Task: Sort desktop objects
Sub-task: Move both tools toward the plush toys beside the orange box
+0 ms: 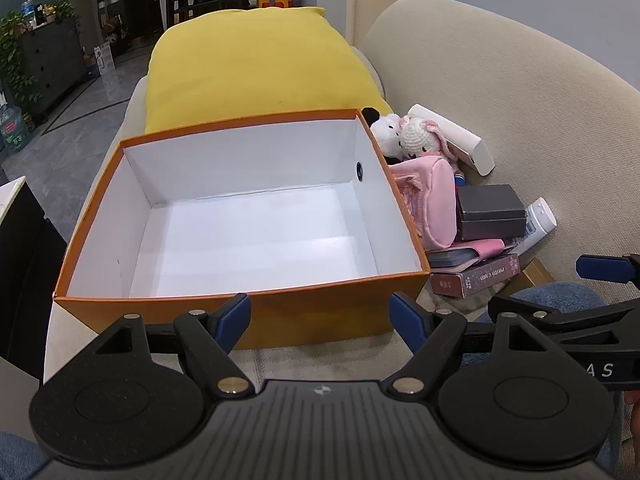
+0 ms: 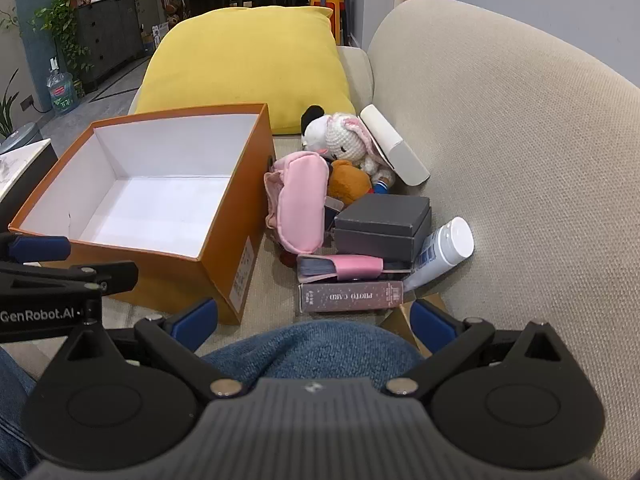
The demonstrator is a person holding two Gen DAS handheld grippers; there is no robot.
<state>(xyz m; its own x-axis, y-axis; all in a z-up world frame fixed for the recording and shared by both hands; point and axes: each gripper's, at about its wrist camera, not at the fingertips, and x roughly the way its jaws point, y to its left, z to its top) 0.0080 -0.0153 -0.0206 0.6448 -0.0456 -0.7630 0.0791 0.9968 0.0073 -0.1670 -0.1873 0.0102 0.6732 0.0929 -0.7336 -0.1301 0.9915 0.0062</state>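
While both stand wide and empty: left claw (image 1: 320, 316) before orange box (image 1: 280, 308), right claw (image 2: 314, 320) perhaps above a knee (image 2: 312, 344).

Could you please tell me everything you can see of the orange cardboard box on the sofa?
The open orange cardboard box has no lid, a plain white lining and nothing inside. One side wall has a small round dark-ringed hole; another outer wall carries a white printed label. It stands upright on the beige sofa seat, just in front of the yellow cushion, with the pink padded pouch close beside it. Neither claw touches it.
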